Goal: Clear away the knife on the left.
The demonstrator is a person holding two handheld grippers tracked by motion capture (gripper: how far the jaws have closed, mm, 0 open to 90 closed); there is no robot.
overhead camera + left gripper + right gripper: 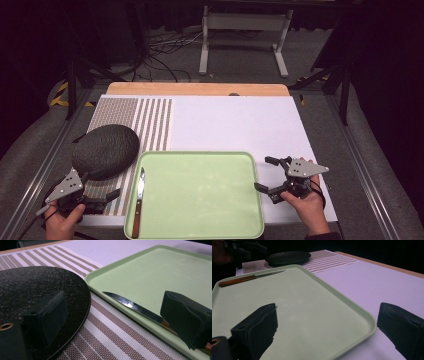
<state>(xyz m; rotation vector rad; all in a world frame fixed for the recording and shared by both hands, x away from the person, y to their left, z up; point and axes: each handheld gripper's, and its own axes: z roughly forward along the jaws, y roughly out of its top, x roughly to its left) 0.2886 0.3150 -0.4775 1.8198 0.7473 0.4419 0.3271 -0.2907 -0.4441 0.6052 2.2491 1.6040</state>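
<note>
A pale green tray (200, 156) lies at the near middle of the table. A knife (139, 200) with a wooden handle rests along the tray's left side, blade pointing away from me. The knife (130, 305) also shows in the left gripper view, and the knife (249, 278) lies far off in the right gripper view. My left gripper (102, 184) is open at the near left; one jaw stands over the black plate (37, 287), the other above the knife's handle. My right gripper (262, 173) is open beside the tray's right rim (364, 315), which runs between its jaws untouched.
The black oval plate (106, 150) sits on a striped placemat (150, 122) at the left. A white sheet (235, 122) covers the table beyond the tray. A wooden edge (197, 89) runs along the far side, with a metal stand (245, 30) and cables on the floor behind.
</note>
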